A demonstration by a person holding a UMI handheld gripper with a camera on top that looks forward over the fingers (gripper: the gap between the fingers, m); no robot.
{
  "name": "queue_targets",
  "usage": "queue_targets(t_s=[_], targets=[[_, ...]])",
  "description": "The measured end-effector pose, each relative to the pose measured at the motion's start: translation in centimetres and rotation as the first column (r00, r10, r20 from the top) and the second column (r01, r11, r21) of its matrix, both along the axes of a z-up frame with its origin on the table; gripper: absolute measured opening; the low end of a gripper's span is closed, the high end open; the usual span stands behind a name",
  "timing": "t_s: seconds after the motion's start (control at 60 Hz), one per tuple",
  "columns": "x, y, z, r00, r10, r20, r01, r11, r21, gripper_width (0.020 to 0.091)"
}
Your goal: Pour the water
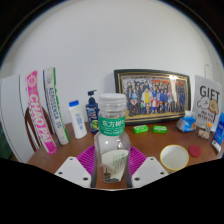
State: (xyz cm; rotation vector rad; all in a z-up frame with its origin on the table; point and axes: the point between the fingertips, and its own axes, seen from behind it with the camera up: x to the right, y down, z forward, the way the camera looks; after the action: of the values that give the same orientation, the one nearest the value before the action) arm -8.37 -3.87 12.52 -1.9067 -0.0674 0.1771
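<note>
A clear plastic bottle with a green label and no cap stands upright between my gripper's fingers. Both magenta pads press against its sides, so the gripper is shut on it. The bottle's open neck rises above the fingers. Its lower part is hidden behind the gripper body. A small round cup with a yellow rim sits on the brown table to the right, just ahead of the right finger.
Along the white wall stand a framed group photo, a pink-lettered box, a white bottle and a dark pump bottle. Green packets and boxes lie at the right.
</note>
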Motion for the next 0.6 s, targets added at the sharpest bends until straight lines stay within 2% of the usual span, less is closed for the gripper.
queue_targets(t_s=[0.15,0.233,0.317,0.45,0.6], targets=[[-3.2,-1.4,5.5,0.893,0.020,-0.450,-0.048,0.998,-0.050,0.0399],[-4.0,-1.8,8.3,0.704,0.017,-0.710,-0.092,0.993,-0.067,0.0399],[-3.5,-1.6,10.4,0.459,-0.016,-0.888,-0.116,0.990,-0.077,0.0398],[-0.9,-0.6,11.4,0.097,-0.095,-0.991,-0.103,0.989,-0.104,0.0399],[2.8,0.4,10.1,-0.229,-0.147,-0.962,-0.084,0.988,-0.131,0.0399]])
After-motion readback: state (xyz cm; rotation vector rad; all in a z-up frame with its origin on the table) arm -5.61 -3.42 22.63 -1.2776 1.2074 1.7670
